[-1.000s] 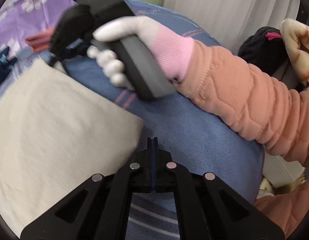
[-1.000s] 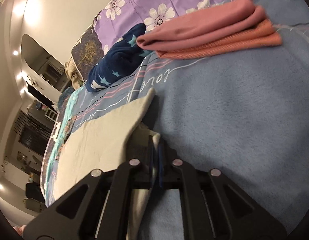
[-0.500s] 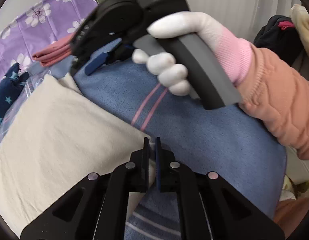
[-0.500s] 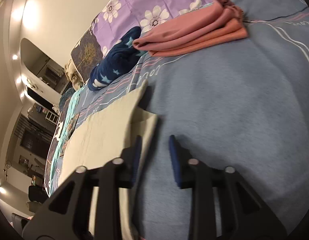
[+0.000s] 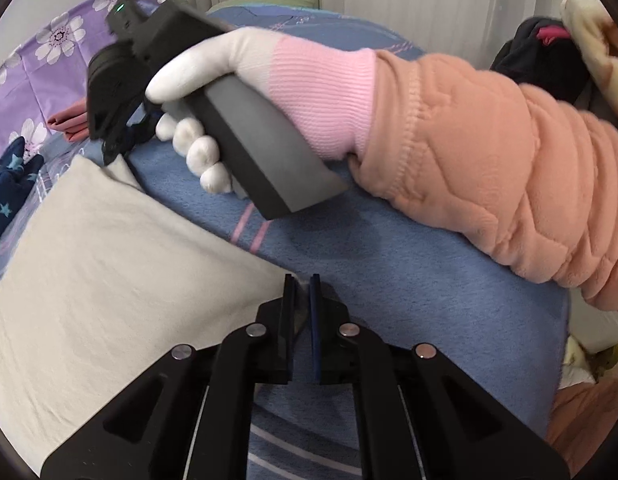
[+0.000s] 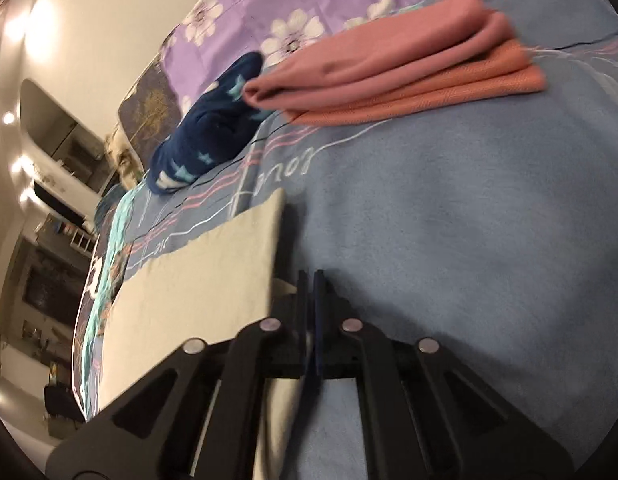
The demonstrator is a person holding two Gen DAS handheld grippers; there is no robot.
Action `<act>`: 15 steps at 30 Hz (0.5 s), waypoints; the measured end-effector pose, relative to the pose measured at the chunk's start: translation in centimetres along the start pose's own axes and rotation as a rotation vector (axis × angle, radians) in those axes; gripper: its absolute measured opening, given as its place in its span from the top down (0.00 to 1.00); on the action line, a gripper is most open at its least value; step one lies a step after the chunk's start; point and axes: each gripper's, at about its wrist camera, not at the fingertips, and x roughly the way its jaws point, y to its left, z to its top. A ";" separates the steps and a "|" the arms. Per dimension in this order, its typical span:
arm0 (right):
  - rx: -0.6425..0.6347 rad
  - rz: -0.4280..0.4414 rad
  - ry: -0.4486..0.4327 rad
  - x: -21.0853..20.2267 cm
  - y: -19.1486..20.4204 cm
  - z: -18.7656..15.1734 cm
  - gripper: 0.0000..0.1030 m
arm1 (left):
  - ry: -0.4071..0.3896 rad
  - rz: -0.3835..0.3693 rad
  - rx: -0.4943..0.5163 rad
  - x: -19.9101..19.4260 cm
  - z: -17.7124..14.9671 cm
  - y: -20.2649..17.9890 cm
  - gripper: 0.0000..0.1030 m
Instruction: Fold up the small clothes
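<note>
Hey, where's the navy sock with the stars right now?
The navy sock lies on the blue blanket by the purple flowered sheet, left of the folded pink clothes in the right wrist view, beyond the cream cloth.

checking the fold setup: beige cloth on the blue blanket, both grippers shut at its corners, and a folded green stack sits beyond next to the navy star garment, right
Not quite: the folded stack is pink and orange, not green, as the right wrist view shows. The rest holds: the beige cloth lies on the blue blanket, the left gripper and the right gripper are shut at its corners, and the navy star garment sits beside the stack.
</note>
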 end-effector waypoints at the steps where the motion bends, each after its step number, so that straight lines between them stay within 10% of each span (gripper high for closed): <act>1: -0.005 -0.024 -0.014 -0.8 0.0 -0.1 0.91 | -0.011 -0.016 -0.014 -0.1 0.0 0.3 0.91; 8: -0.137 -0.043 -0.019 -5.9 2.3 -3.0 0.83 | -0.105 -0.116 -0.168 -4.1 -1.6 1.7 0.71; 15: -0.268 0.055 0.072 -6.4 7.9 -8.1 0.80 | -0.218 -0.005 -0.388 -12.2 -8.2 7.4 0.69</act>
